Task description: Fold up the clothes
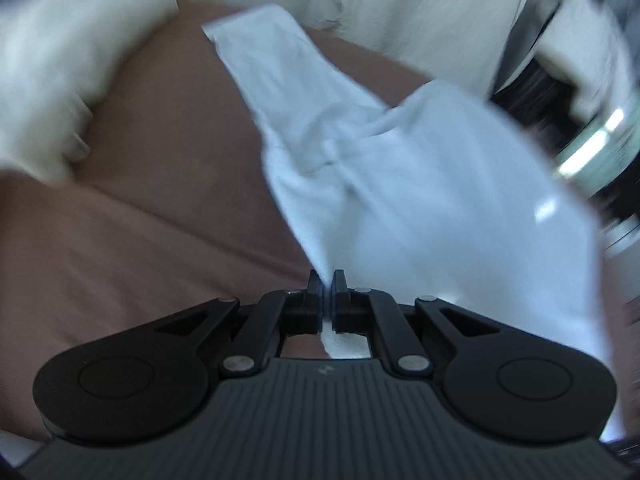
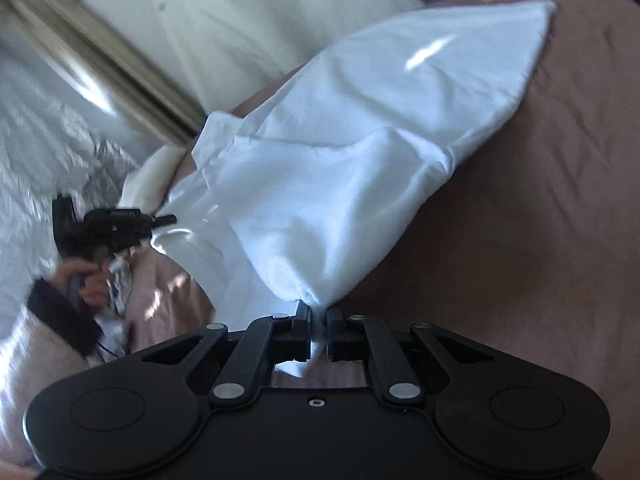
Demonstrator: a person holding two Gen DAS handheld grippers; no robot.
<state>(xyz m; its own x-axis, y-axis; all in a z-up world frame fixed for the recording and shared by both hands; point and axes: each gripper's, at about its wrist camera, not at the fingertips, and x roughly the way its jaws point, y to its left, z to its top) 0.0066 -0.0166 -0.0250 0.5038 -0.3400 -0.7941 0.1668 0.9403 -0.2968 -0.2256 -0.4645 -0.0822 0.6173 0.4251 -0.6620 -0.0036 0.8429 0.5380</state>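
Readable text: none in either view.
Left gripper (image 1: 328, 280) body: a small pale mark sits on the ribbed plate near its upper edge, at the middle; it is too small and blurred to read as a letter or logo.
Right gripper (image 2: 319, 312) body: plain black, with no lettering or number to be seen.
White garment (image 2: 340, 168): no print, tag or label shows on its visible folds.
Bed cover (image 2: 540, 220): plain, no writing.
Background: blurred in both views; nothing legible there.
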